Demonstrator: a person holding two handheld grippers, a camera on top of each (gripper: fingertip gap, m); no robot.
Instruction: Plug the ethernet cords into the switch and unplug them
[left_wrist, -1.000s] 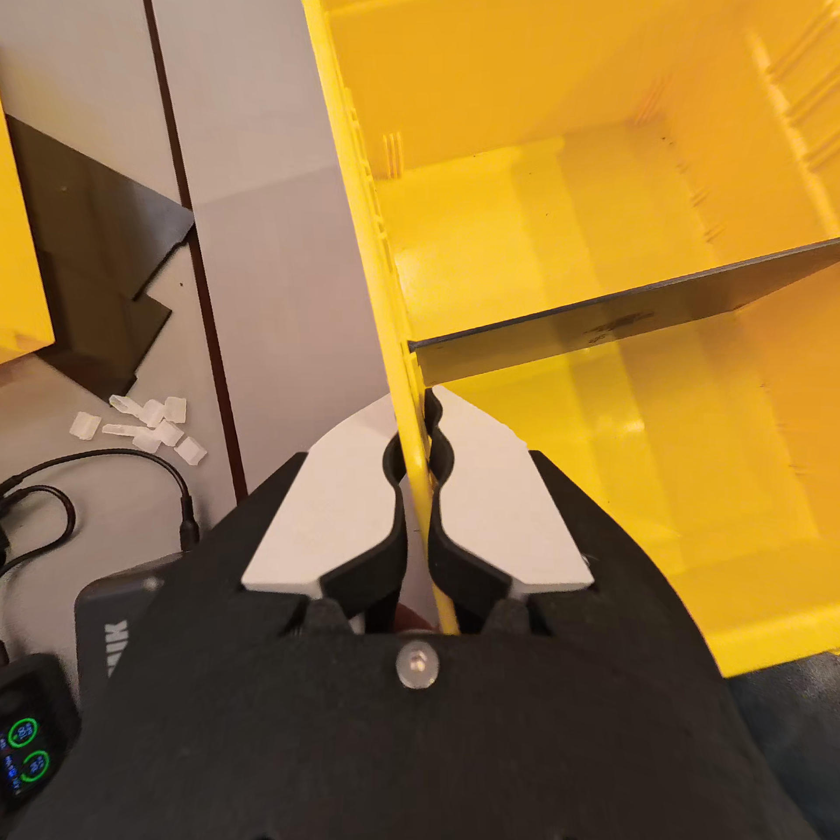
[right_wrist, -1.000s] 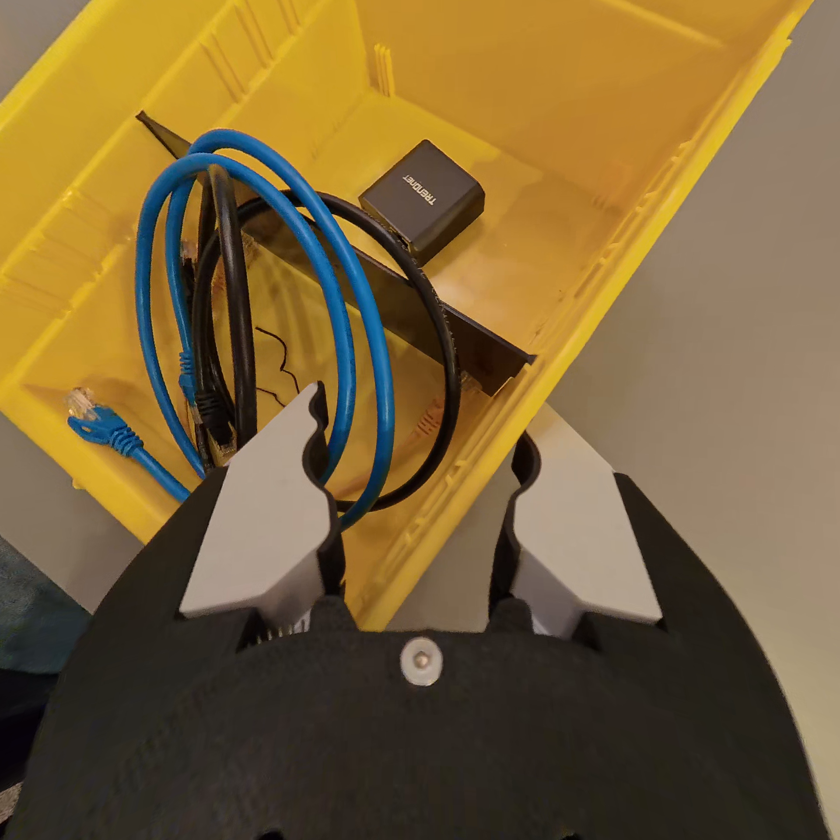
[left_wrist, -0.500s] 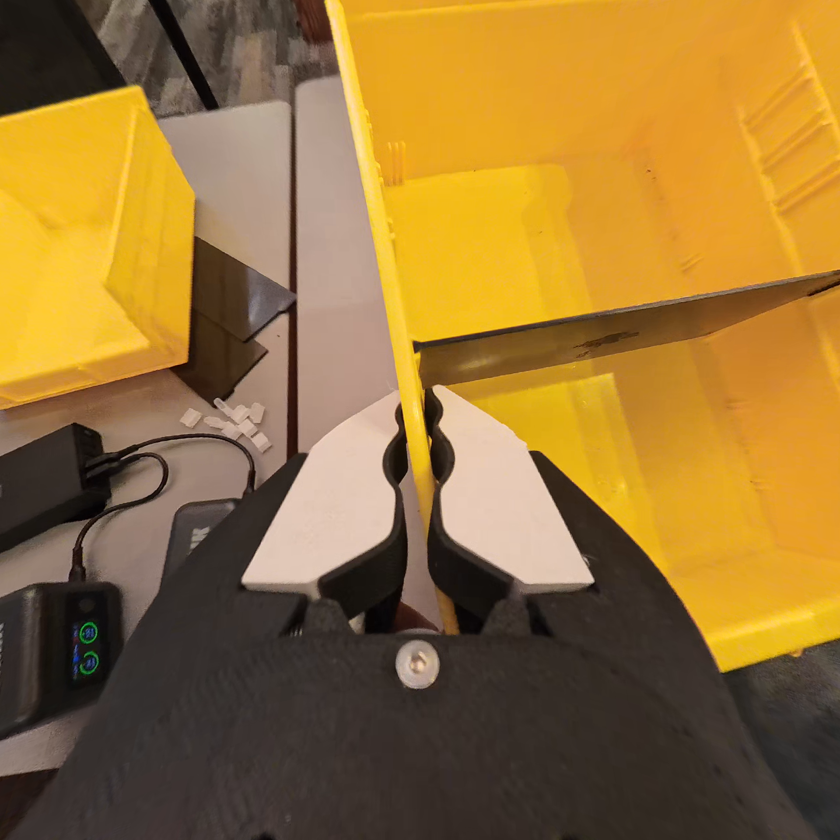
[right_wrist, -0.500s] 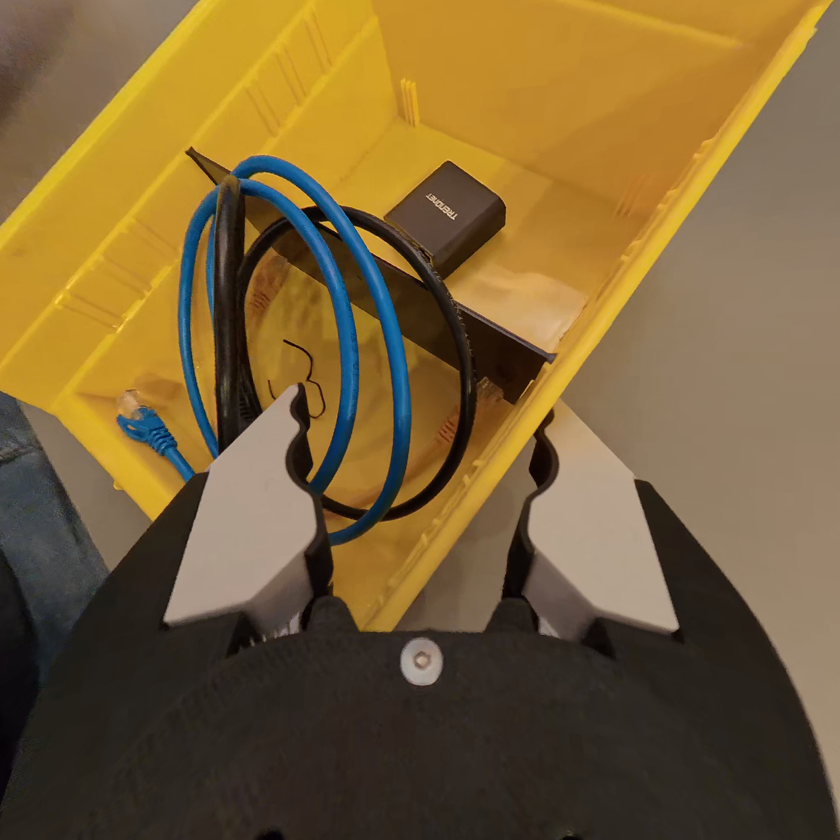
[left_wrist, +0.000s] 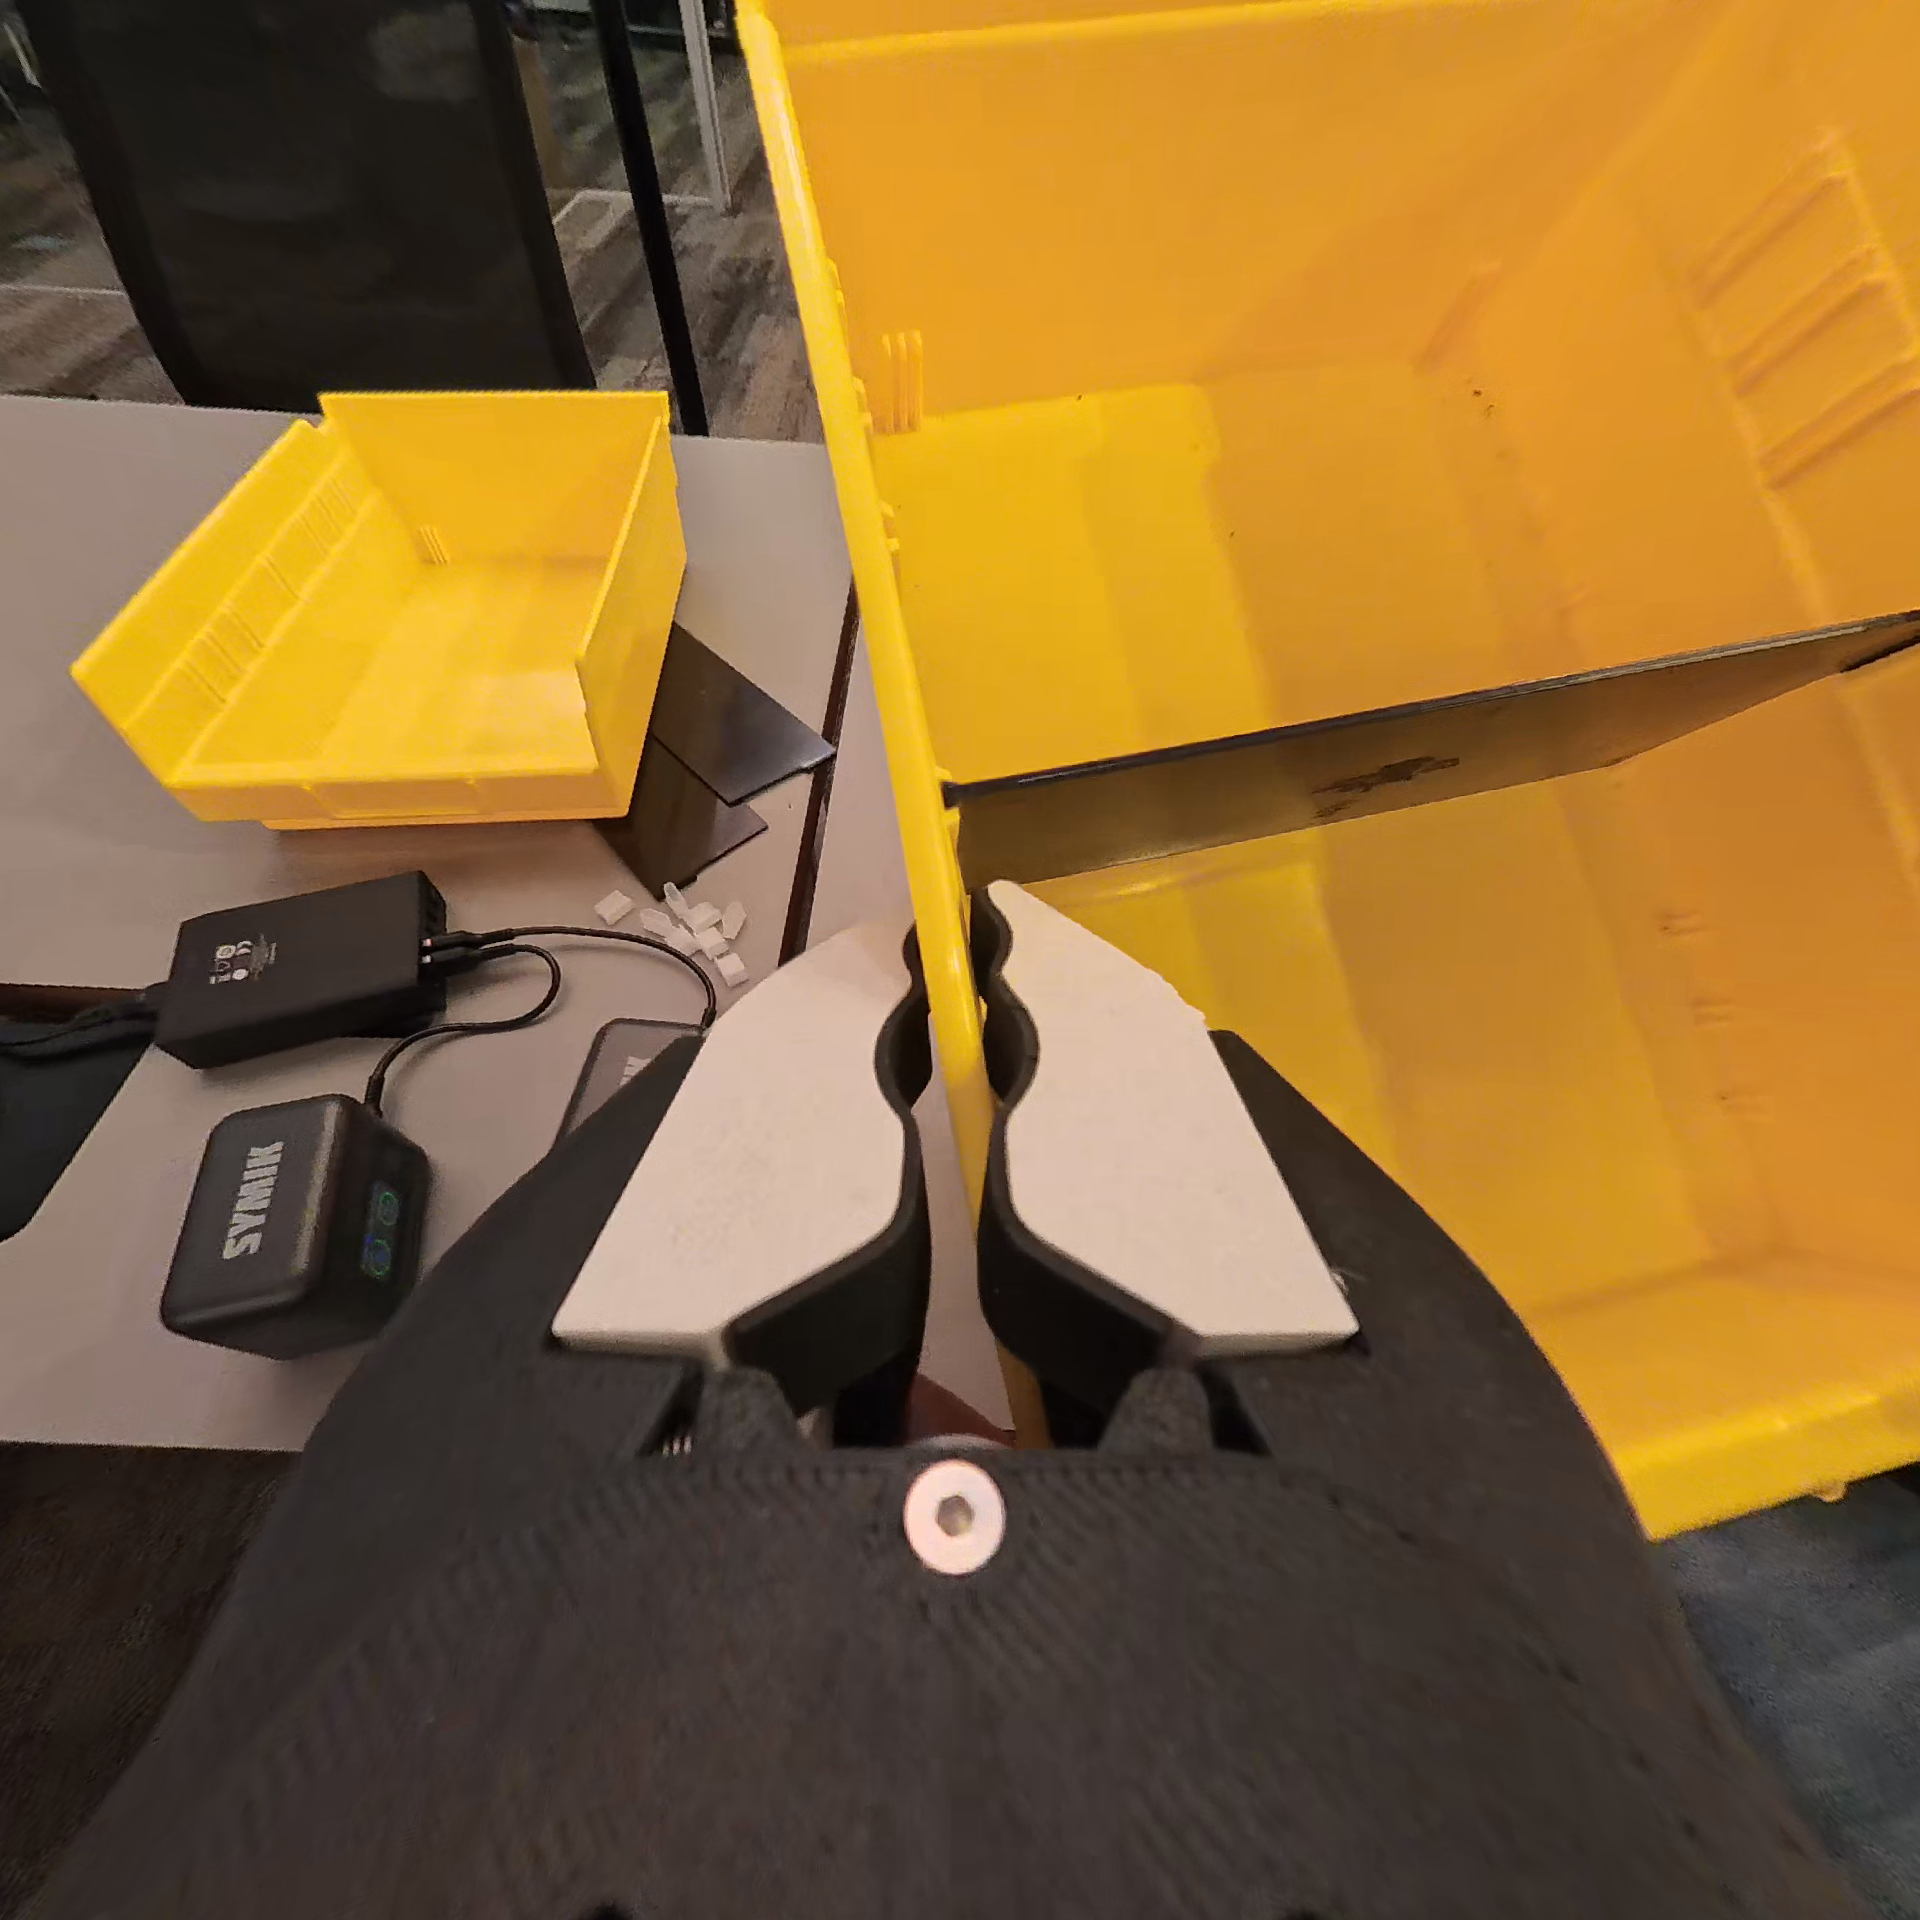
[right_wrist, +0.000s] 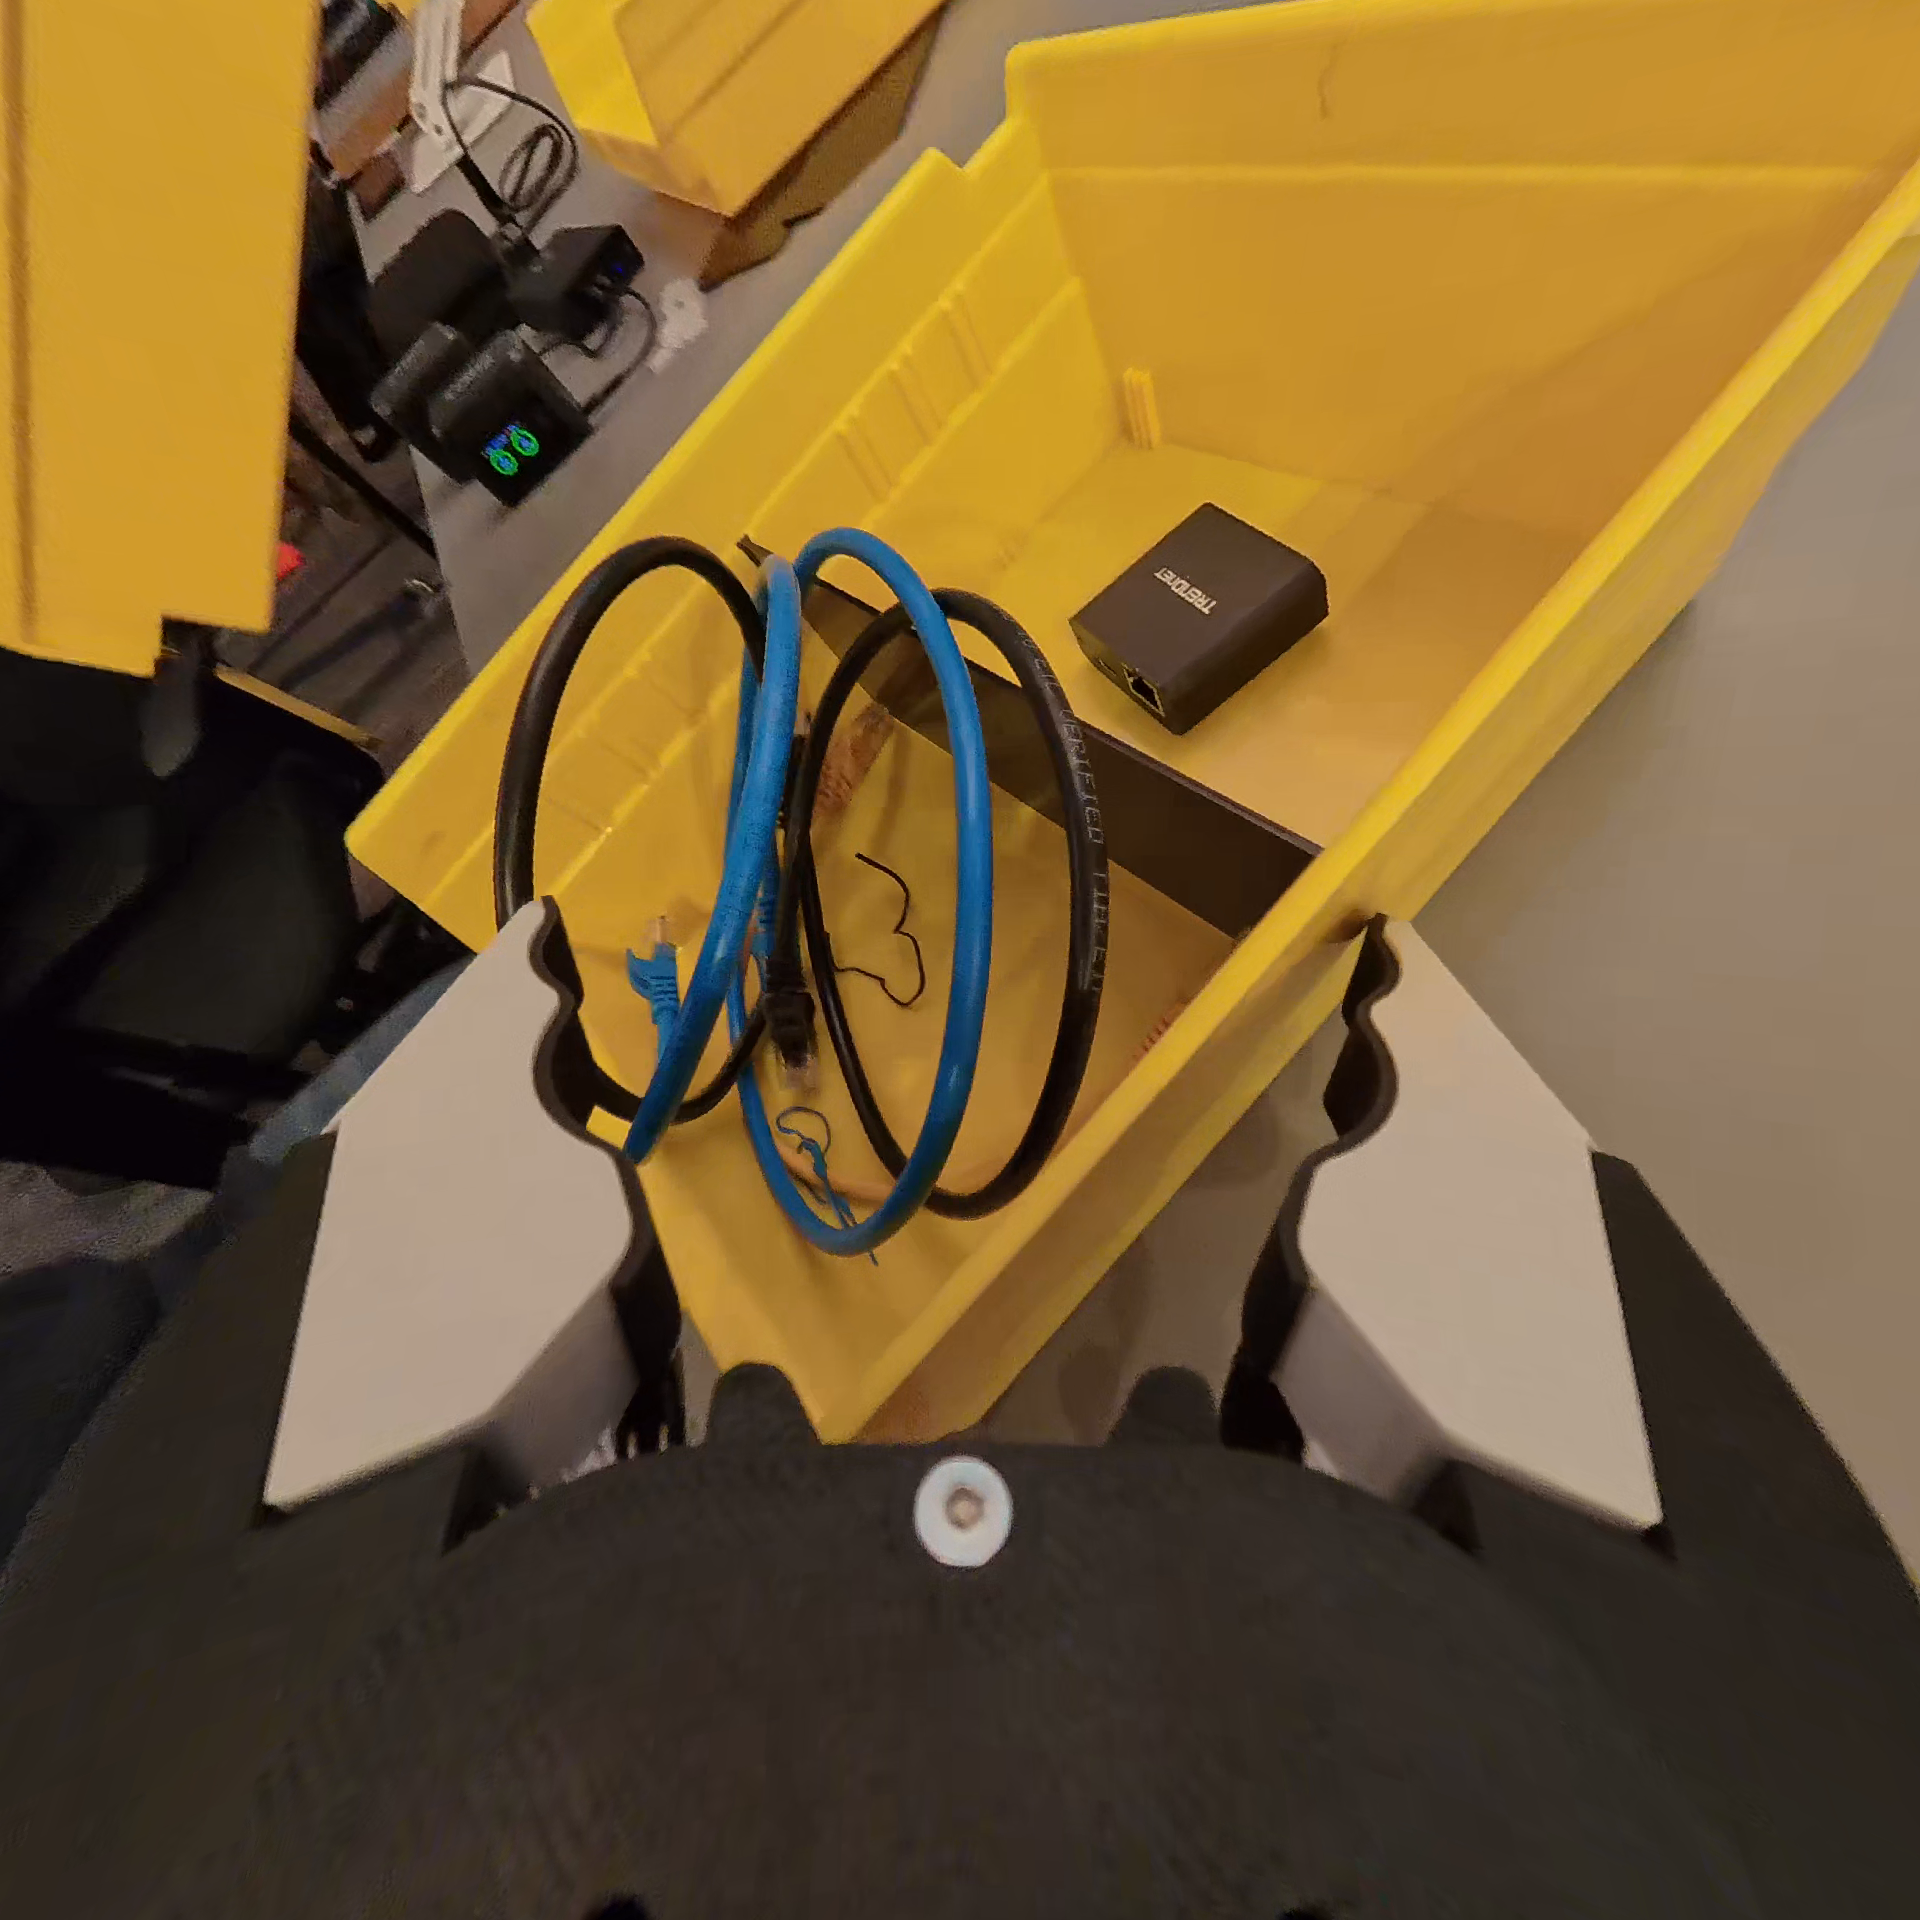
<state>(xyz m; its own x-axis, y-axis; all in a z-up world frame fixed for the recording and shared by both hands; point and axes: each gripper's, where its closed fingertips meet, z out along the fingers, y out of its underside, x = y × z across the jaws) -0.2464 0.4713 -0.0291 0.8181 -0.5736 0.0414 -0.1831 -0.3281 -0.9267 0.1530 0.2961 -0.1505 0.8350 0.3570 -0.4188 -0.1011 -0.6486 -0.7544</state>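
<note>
The left hand-held gripper (left_wrist: 954, 1023) is clamped on the side wall of a large yellow bin (left_wrist: 1351, 260), one finger outside the wall and the other inside, just below where a black divider (left_wrist: 1455, 774) meets that wall. Both compartments that show in the left wrist view hold nothing. Left of this bin, on the grey bench (left_wrist: 94, 1351), stands a smaller yellow bin (left_wrist: 405, 634) with black sheets (left_wrist: 717, 769) lying against its right side. Nearer the bench's front edge sit a black charger box (left_wrist: 301, 966), a black battery pack with a lit green display (left_wrist: 291, 1226), thin black leads between them, and a scatter of small white clips (left_wrist: 691, 925).

The right hand-held gripper (right_wrist: 961, 1029) is wide open and holds nothing. Its left finger is over the near compartment of a second yellow bin (right_wrist: 1455, 260), its right finger outside the bin's right wall, over the bench. This bin lies slantwise on the bench and has its own black divider (right_wrist: 1164, 821). In the compartment nearer the gripper, a blue ethernet cord (right_wrist: 966, 831) and a black ethernet cord (right_wrist: 1086, 831) stand coiled in loops, tangled together and leaning on the divider, with their plugs hanging down among the loops. A thin black twist tie (right_wrist: 894, 935) and a blue one lie on the floor of that compartment. The switch (right_wrist: 1200, 613), a small black box, lies flat in the far compartment, one port facing the divider, with nothing plugged into that port.
</note>
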